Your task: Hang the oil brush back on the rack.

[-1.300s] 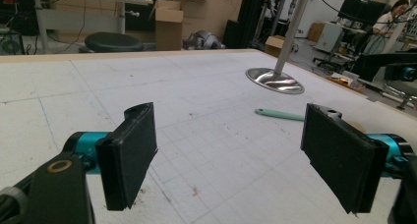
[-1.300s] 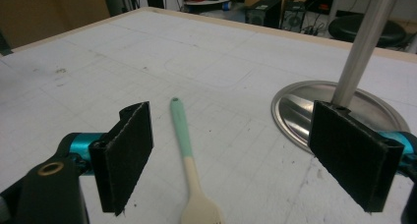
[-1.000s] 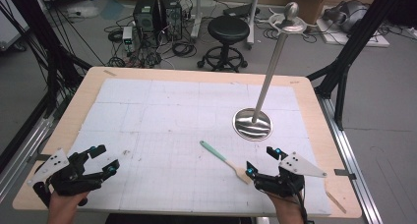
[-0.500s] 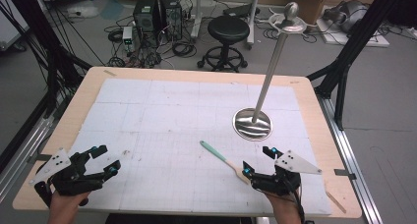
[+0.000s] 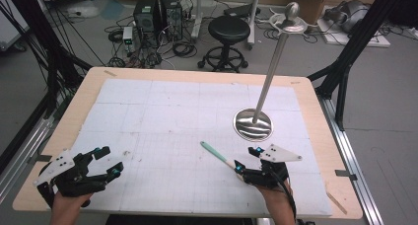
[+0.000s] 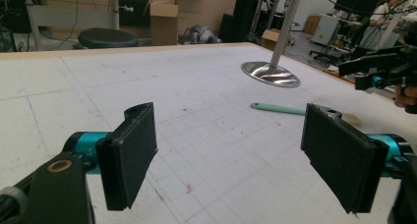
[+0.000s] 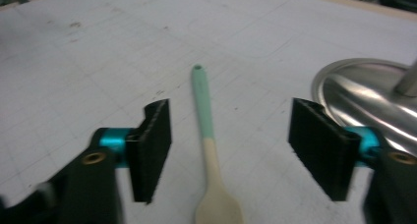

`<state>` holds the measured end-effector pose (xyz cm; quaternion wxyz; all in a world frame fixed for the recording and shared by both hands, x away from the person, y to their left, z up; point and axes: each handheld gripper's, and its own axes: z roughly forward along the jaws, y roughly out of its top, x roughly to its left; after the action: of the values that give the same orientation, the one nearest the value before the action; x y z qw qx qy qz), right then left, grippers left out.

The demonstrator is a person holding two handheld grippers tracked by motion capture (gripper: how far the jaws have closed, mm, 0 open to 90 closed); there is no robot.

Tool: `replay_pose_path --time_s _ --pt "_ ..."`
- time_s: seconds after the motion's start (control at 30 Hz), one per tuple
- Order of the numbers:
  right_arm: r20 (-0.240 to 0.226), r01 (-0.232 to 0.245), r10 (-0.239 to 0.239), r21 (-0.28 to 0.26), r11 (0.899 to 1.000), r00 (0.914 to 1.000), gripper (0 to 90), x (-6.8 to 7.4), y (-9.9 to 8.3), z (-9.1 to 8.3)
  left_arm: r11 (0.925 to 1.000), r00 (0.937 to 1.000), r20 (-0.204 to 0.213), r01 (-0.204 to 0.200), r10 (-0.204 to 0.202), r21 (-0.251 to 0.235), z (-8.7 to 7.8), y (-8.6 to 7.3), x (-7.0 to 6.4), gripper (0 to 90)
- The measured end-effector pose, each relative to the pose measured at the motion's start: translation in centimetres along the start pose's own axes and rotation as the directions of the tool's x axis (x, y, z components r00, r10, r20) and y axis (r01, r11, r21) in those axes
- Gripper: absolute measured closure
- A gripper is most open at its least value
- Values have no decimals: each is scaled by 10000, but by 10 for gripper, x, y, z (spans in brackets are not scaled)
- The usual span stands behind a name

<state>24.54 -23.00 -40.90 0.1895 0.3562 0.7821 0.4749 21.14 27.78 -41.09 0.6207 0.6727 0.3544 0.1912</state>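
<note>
A wooden spoon with a mint-green handle lies flat on the white gridded mat. Its pale bowl points toward my right gripper, which is open with the spoon lying between its jaws and touching neither. At the front left, well away from the spoon, my left gripper is open and holds nothing. A metal stand with a round shiny base and a tall pole topped by a ball rises just beyond the right gripper.
The mat covers most of a wooden table. A thin wooden stick lies by the front right corner. A black stool, computer cases and cables sit on the floor behind the table.
My right gripper has shifted left and slightly forward, so its jaws now straddle the spoon's bowl end. The left gripper has barely moved.
</note>
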Motion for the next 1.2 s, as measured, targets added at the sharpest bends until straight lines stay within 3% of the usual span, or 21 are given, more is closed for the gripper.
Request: replay_pose_path --time_s 0.13,0.3,0.4,0.53,0.7,0.83,0.97,1.0,1.2 --pt "-266 142 -121 814 9966 9996 454 -2 0 20 10000 10000 59 -18 18 34 1 0 -1 217" --pt "-458 399 -337 1419 9891 9984 496 0 0 37 10000 10000 58 20 -20 15 2 0 -1 217" --pt "-560 769 -669 2019 9764 9962 546 2 0 51 10000 10000 74 5 -5 59 2 -1 -2 217" --pt "-556 818 -705 2393 9675 9960 579 0 -1 59 10000 9999 119 -1 1 64 2 -1 -1 217" --pt "-565 719 -587 2708 9600 9967 594 -2 -3 64 10000 9999 142 -9 8 62 2 -1 -1 217" --pt "-641 603 -445 2705 9608 9969 622 -4 -4 66 10000 9999 150 -12 11 54 3 -1 -1 217" --pt "-831 864 -660 2716 9585 9944 721 -3 -3 65 9999 9999 166 -42 41 112 3 -1 -2 217" --pt "-1032 922 -658 2773 9563 9925 809 -2 -3 65 9999 9998 172 -34 32 109 4 -1 -2 218" --pt "-1062 823 -540 2833 9555 9929 823 -2 -2 65 9999 9997 221 -56 53 136 4 -1 -3 217"
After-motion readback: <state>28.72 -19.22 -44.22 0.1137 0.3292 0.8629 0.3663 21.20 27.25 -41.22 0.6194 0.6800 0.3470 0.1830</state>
